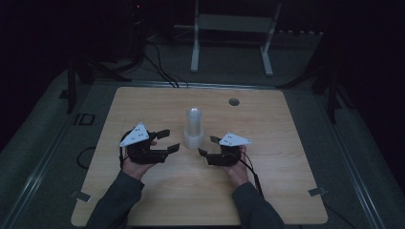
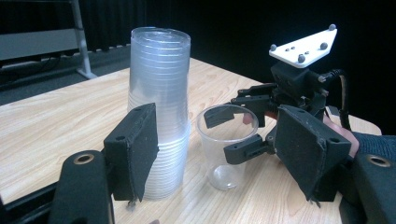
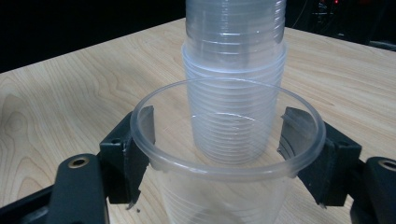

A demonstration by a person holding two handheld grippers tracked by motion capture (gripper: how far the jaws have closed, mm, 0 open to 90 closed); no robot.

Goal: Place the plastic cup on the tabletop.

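A tall stack of clear plastic cups (image 1: 193, 126) (image 2: 159, 107) (image 3: 233, 70) stands mouth down at the middle of the wooden table (image 1: 167, 200). Just right of it a single clear cup (image 2: 227, 154) (image 3: 224, 186) stands upright on the table. My right gripper (image 1: 207, 146) (image 3: 217, 144) is shut on this cup just under its rim, a pad on each side. Left of the stack, my left gripper (image 1: 168, 140) (image 2: 217, 135) is open with nothing between its pads and points toward the stack and the cup.
A round cable hole (image 1: 233, 101) sits in the table's far right part. Beyond the table, a white frame stand (image 1: 234, 28) and black cables (image 1: 157, 67) lie on the dark floor. Dark stands flank both far corners.
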